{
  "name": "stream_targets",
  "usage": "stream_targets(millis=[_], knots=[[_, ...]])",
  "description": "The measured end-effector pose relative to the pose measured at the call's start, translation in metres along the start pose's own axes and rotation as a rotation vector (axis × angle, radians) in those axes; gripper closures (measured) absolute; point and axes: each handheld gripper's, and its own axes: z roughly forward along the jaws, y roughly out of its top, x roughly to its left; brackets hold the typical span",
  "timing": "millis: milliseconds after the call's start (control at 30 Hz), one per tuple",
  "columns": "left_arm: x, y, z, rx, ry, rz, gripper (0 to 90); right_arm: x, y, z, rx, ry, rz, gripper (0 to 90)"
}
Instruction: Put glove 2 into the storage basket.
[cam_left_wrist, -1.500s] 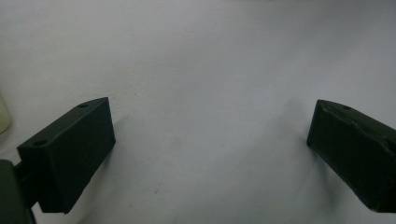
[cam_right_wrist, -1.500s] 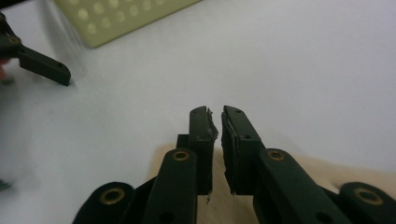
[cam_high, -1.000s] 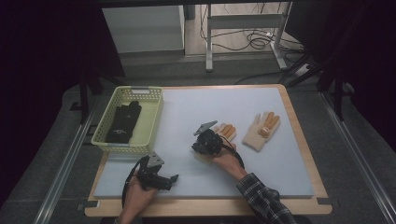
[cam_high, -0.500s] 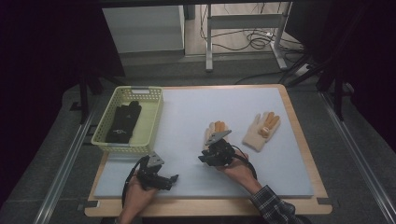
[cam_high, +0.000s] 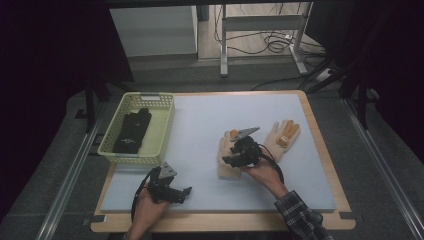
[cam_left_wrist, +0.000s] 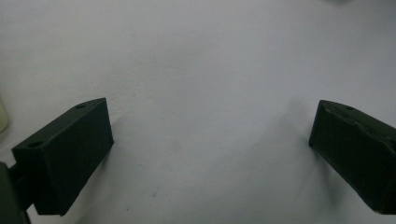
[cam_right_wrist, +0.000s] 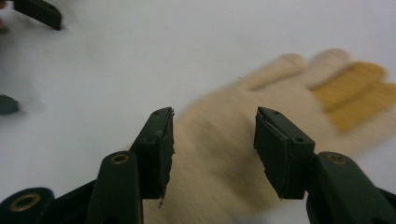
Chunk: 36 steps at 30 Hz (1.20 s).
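Note:
A cream glove with orange fingertips (cam_high: 226, 167) (cam_right_wrist: 289, 88) lies flat on the pale table (cam_high: 210, 115). My right gripper (cam_high: 231, 159) (cam_right_wrist: 212, 121) hovers just over its cuff end. The jaws have just been opening and stand apart, with glove fabric below them and no pad pressing on it. A second matching glove (cam_high: 283, 136) lies just to the right. Near the front left edge, my left gripper (cam_high: 186, 194) (cam_left_wrist: 210, 116) is wide open above bare table.
A yellow mesh basket (cam_high: 162, 125) at the table's left holds a black glove (cam_high: 132, 132). The wooden table rim (cam_high: 320, 135) runs along the right side. Beyond the far edge are a desk frame and cables on the floor.
The right gripper's jaws have opened and let go of the near cream glove, which now lies flat. That hand lifted a little and shifted right. The left hand has stayed put.

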Motion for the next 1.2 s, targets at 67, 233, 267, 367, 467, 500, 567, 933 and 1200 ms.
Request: stream_targets(millis=[67,233,267,367,467,500,567,933,1200], knots=[[0.000,0.000,0.000,-0.001,0.000,0.000,0.0,-0.005,-0.005,-0.005,-0.001,-0.015,0.010,45.6],[0.000,0.000,0.000,-0.004,0.000,-0.003,0.0,-0.018,-0.012,-0.016,-0.016,-0.056,0.034,45.6],[0.000,0.000,0.000,-0.004,0.000,-0.003,0.0,-0.025,-0.015,-0.019,-0.021,-0.063,0.045,46.1],[0.000,0.000,0.000,-0.005,0.000,-0.003,0.0,-0.031,-0.019,-0.023,-0.025,-0.084,0.053,47.6],[0.000,0.000,0.000,-0.007,-0.001,-0.003,0.0,-0.042,-0.025,-0.029,-0.035,-0.097,0.081,50.4],[0.000,0.000,0.000,-0.006,0.000,-0.003,0.0,-0.046,-0.027,-0.031,-0.036,-0.106,0.092,50.9],[0.000,0.000,0.000,-0.006,0.000,-0.004,0.0,-0.053,-0.031,-0.035,-0.036,-0.115,0.107,50.9],[0.000,0.000,0.000,-0.008,-0.002,-0.005,0.1,-0.090,-0.050,-0.058,-0.058,-0.196,0.189,49.4],[0.000,0.000,0.000,-0.007,-0.001,-0.003,0.2,-0.107,-0.059,-0.070,-0.068,-0.247,0.207,46.7]])
